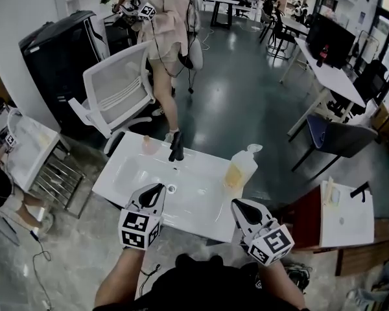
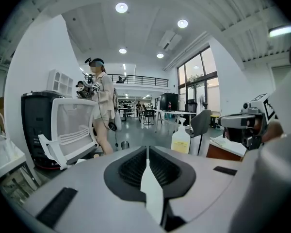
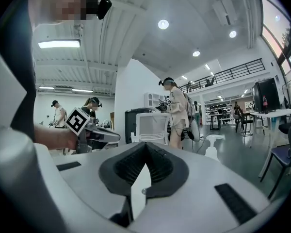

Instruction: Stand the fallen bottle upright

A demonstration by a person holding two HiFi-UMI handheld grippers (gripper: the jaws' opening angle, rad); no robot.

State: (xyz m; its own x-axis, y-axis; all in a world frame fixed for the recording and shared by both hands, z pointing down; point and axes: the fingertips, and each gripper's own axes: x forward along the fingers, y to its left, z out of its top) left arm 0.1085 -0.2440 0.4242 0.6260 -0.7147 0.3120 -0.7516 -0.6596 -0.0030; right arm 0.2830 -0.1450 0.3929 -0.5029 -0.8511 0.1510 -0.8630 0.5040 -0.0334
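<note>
Closest to the camera, the left gripper (image 1: 159,189) and the right gripper (image 1: 236,204) hang over the near edge of the white washbasin (image 1: 129,173). In its own view each has its jaws pressed together, with nothing between them. The pump bottle (image 1: 240,168), holding yellowish liquid, stands upright at the far right of the basin top, pump head uppermost. It is well apart from both grippers and right of the black faucet (image 1: 176,146). No bottle lies on its side anywhere on the basin. Judging by this, the task looks finished: the bottle is on its base and free of any grip. Nothing seems left beyond checking that it stands steady so near the basin's right edge.
</note>
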